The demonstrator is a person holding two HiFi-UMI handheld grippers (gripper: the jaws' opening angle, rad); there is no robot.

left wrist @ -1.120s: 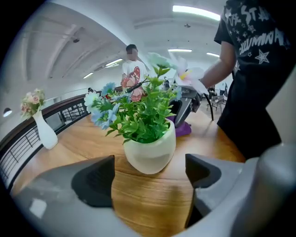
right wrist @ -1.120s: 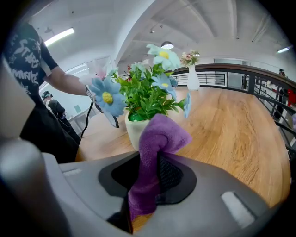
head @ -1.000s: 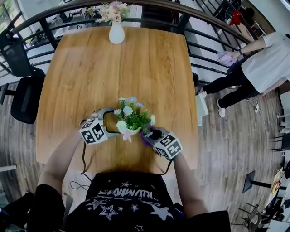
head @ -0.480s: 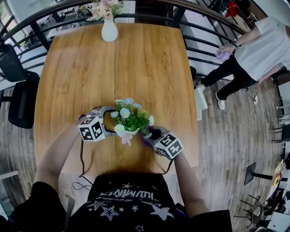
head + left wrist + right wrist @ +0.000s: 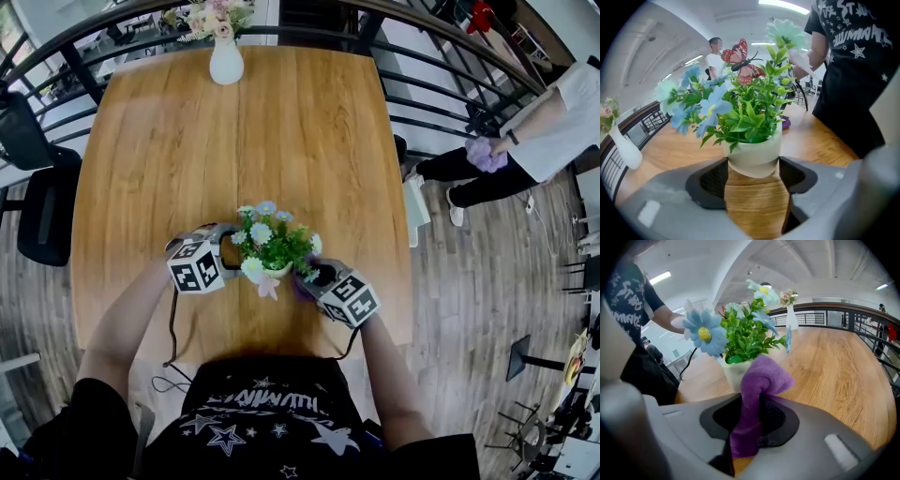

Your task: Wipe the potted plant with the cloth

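— Left claw [image 5: 228, 247]?
— We log it just closing, pads on the white pot of green leaves and blue flowers [image 5: 754, 152], on the wooden tabletop [image 5: 234, 141].
— Right claw [image 5: 316, 277]?
— Pinching our purple fleecy cloth [image 5: 761, 376] beside it.

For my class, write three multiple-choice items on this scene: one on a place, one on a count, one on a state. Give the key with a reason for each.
1. Where does the white vase stand?
A) at the table's far edge
B) at the table's near edge
C) at the table's centre

2. How many containers of flowers are on the table?
A) one
B) two
C) three

3. The right gripper is:
A) open and empty
B) shut on the cloth
C) shut on the vase

Key:
1 A, the head view shows it there.
2 B, the potted plant and the vase.
3 B, the purple cloth sits pinched between its jaws.
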